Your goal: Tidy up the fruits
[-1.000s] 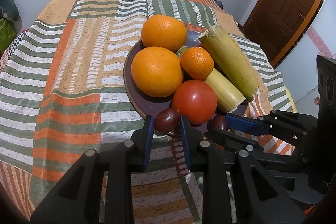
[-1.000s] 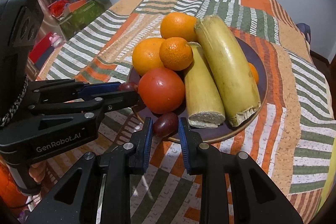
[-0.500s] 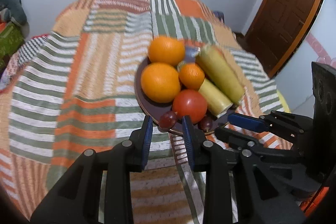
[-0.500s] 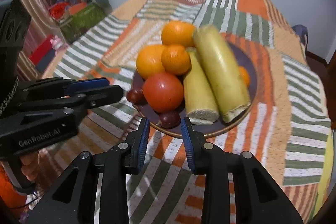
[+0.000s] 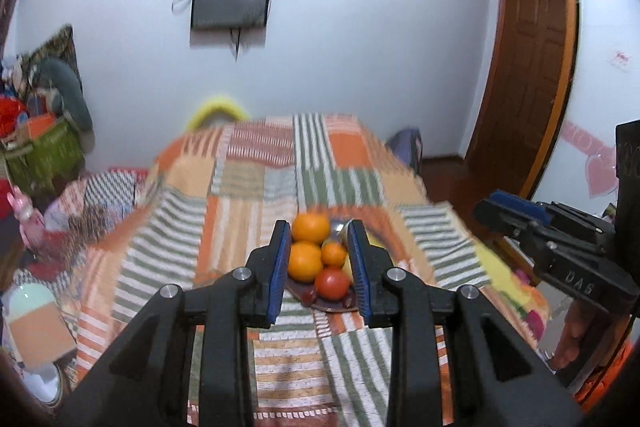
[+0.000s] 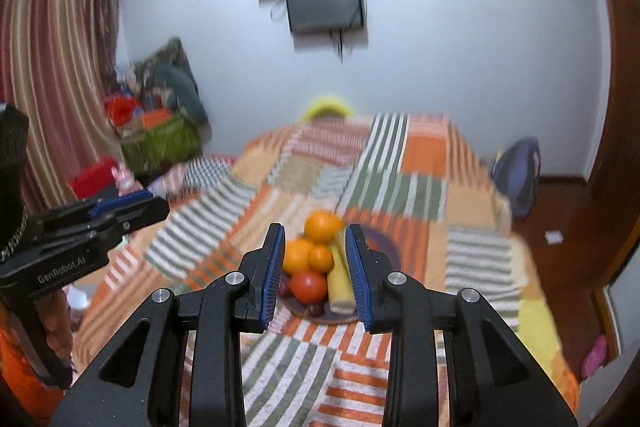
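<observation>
With the left claw (image 5: 319, 239) and the right claw (image 6: 314, 239) narrowly open and empty, the tomato (image 5: 331, 283) looks soft and slippery, so I would hold it gently across its middle.

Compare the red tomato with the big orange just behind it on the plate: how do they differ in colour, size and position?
The tomato is red and glossy; the orange is orange and duller. The tomato looks slightly smaller than the orange. The tomato sits near the plate's front edge, beside the small dark fruits, while the orange lies further back, toward the left. Both are round and rest on the same plate.
</observation>
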{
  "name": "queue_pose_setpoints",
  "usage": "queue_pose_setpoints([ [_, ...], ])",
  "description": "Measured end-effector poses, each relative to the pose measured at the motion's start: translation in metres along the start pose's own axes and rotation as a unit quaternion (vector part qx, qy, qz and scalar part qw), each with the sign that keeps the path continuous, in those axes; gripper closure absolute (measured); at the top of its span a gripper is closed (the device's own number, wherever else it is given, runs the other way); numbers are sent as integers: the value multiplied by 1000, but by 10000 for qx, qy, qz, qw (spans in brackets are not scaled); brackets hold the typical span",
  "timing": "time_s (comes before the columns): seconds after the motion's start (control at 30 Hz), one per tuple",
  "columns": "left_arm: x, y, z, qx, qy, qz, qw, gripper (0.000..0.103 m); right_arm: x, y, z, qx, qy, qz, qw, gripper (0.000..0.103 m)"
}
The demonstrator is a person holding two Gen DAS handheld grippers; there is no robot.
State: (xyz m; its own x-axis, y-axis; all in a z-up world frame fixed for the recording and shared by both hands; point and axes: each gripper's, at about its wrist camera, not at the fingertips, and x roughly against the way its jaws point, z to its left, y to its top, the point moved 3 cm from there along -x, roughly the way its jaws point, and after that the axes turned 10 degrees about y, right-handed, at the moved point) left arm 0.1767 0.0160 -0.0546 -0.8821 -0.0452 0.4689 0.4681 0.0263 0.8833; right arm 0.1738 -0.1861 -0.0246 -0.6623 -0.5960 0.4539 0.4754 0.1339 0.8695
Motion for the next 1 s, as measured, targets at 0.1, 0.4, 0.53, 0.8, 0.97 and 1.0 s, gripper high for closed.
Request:
queue_pose_setpoints([
  [0.1,36,8,-8,-59,34,-411,9991,74,34,10,14,122,-35,-417,9990,74],
  [0.4,104,13,-24,-31,175,-1198,9926,45,75,15,35,248,-107,-1063,9940,49],
  [0.53,120,10,-26,16,287,-1420,9894,24,76,15,37,264,-149,-1137,9931,36],
  [0.8,126,5,-29,34,354,-1463,9886,9,82,9,40,289,-310,-1233,9915,17],
  [0.97,130,2,-29,66,382,-1489,9881,3,91,5,41,293,-457,-1318,9898,0],
  [1.0,129,2,-29,61,393,-1491,9880,1,91,5,42,298,-484,-1330,9895,0],
])
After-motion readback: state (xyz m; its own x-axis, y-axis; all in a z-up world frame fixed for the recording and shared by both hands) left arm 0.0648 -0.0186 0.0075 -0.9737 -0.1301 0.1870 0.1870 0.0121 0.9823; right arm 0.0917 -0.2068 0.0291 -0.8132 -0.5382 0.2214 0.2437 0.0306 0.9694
